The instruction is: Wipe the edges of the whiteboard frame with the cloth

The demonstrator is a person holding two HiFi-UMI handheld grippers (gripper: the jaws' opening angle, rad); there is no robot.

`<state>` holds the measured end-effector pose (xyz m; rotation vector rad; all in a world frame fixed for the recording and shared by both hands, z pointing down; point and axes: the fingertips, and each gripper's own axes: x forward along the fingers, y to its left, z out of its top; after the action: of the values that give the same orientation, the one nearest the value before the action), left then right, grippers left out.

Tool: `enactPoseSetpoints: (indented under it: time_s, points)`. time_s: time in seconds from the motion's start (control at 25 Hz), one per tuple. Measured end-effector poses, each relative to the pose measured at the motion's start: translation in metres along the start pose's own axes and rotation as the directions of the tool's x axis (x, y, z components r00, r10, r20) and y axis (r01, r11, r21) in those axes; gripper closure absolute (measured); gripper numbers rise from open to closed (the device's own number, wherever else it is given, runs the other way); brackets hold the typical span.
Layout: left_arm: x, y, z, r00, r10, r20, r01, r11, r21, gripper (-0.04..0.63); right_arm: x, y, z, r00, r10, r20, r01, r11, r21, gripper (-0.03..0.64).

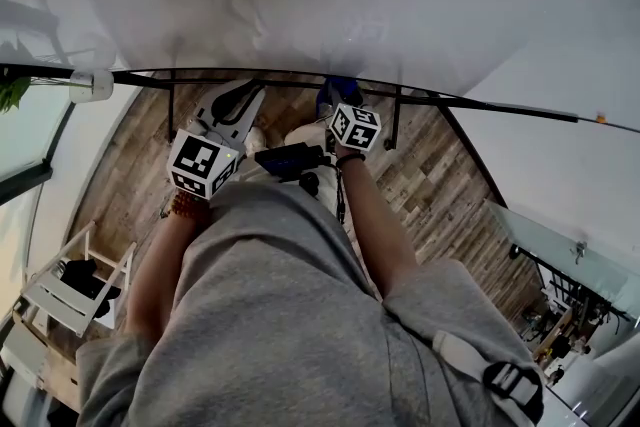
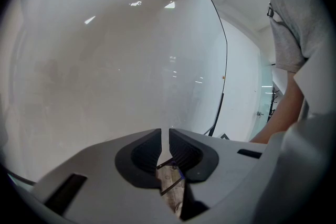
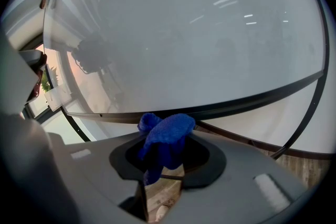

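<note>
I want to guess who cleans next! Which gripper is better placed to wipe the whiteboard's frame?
Right. The right gripper is shut on the blue cloth, close by the dark frame along the bottom. The left gripper is shut and holds nothing.

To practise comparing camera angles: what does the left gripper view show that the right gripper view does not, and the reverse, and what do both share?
Only the left gripper view: the left gripper, jaws almost together with nothing between them, and the person's bare forearm below a grey shirt.
Only the right gripper view: the right gripper clamped on the crumpled blue cloth.
Both: the glossy white whiteboard and its thin dark frame.
</note>
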<state>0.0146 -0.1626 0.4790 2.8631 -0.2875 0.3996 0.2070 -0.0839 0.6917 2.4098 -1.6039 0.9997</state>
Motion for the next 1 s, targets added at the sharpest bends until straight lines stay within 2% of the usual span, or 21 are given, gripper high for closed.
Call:
enactPoseSetpoints:
  time_s: [0.36, 0.52, 0.76, 0.88, 1.0]
  points:
    - [0.000, 0.006, 0.004, 1.000, 0.027, 0.011, -0.027, 0.999, -0.033, 0.543, 0.007, 0.019, -0.003, 0.999, 0.036, 0.006, -0.036, 0.999, 0.020, 0.480]
    - [0.003, -0.008, -0.005, 0.999, 0.015, -0.029, -0.016, 0.999, -0.036, 0.543, 0.005, 0.019, -0.004, 0.998, 0.064, 0.012, -0.064, 0.998, 0.018, 0.480]
    - [-0.005, -0.002, -0.014, 0.992, 0.076, -0.099, -0.077, 0.997, -0.006, 0.545, 0.011, 0.016, 0.000, 0.996, 0.080, 0.027, -0.081, 0.995, 0.055, 0.480]
    - [-0.028, -0.003, -0.027, 0.985, 0.120, -0.125, -0.126, 0.991, -0.044, 0.546, 0.010, 0.023, -0.005, 0.996, 0.086, 0.011, -0.086, 0.994, 0.060, 0.480]
    - [-0.025, 0.012, -0.032, 0.986, 0.104, -0.129, -0.110, 0.993, -0.041, 0.546, 0.013, 0.024, -0.001, 0.996, 0.080, 0.029, -0.081, 0.996, 0.042, 0.480]
